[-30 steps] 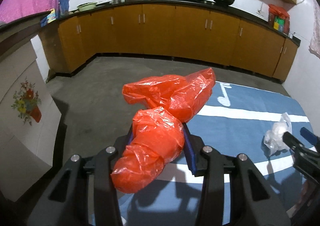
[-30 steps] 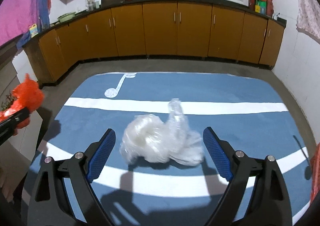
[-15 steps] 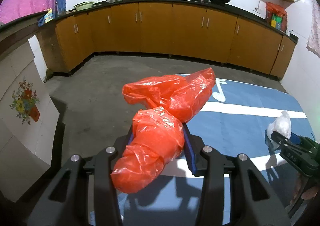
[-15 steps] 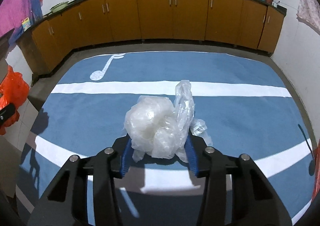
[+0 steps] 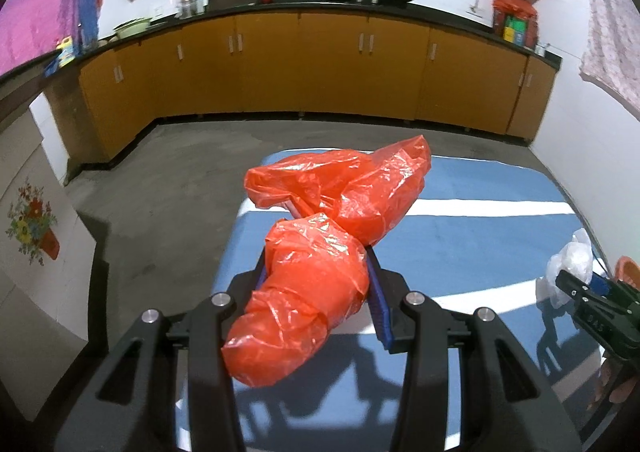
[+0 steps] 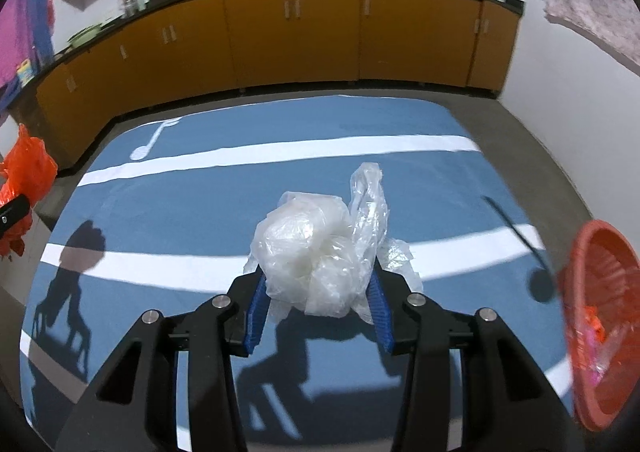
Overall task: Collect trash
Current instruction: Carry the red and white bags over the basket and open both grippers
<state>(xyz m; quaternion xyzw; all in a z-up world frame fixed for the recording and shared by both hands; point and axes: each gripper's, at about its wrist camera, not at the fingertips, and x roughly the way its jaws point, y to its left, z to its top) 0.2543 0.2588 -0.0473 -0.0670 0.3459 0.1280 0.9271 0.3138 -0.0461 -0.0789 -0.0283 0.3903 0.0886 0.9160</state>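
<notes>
A crumpled red plastic bag is pinched between the blue pads of my left gripper, which is shut on it; its loose end sticks out ahead above the blue mat. My right gripper is shut on a crumpled clear plastic bag, held above the mat. At the right edge of the left wrist view, the right gripper shows with the clear bag. The red bag appears at the left edge of the right wrist view.
An orange-red plastic basket with some scraps inside stands at the right edge of the blue mat. Wooden cabinets with a dark counter line the far walls. A white panel with a flower sticker stands at the left.
My right gripper has shut on the clear bag and lifted it off the mat. Both grippers have swung right with their bags, and the orange-red basket has come into view.
</notes>
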